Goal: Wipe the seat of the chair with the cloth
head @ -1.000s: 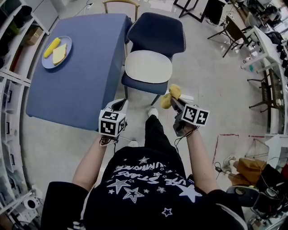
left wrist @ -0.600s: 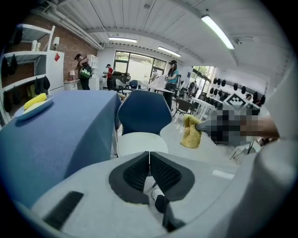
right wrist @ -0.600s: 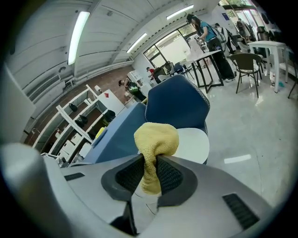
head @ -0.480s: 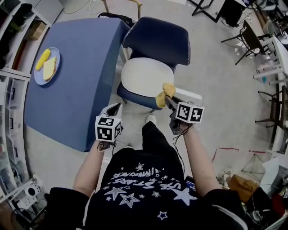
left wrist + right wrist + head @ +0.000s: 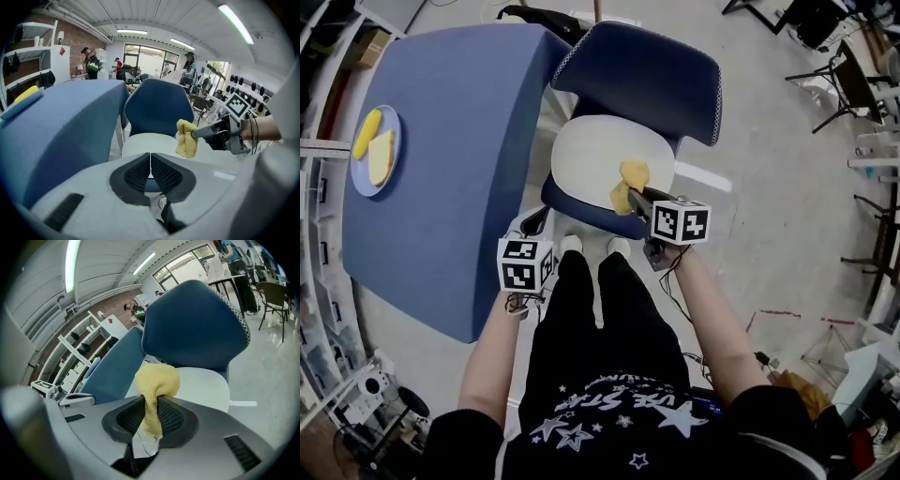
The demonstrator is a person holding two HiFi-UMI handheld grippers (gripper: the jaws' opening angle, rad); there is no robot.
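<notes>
I hold my right gripper point(image 5: 151, 406) over the front right part of the pale, oval seat pad point(image 5: 591, 150) of the dark blue chair point(image 5: 639, 70). Its fingers are clenched on the small yellow cloth point(image 5: 157, 379), which is crumpled into a ball. My left gripper point(image 5: 150, 161) hangs lower, near the corner of the blue worktop point(image 5: 441, 141). Its fingers are pressed together and there is nothing between them.

The cloth is above the seat pad, close to its front edge. From the head view I cannot say for sure if it already touches the pad or only hangs just over it.

I see some risks. Only a thin fold of the cloth sits between the fingers, so a hard drag across the pad could pull it out. The ball is small, so if I go too low the hard tips of the fingers may rub the pad instead of the cloth. Also nothing steadies the chair, so a strong push may move it.

The long axis of the cloth follows the line of my fingers. The thick end points forward, toward the backrest, and droops down to the pad; the thin tail goes back between the fingers.
</notes>
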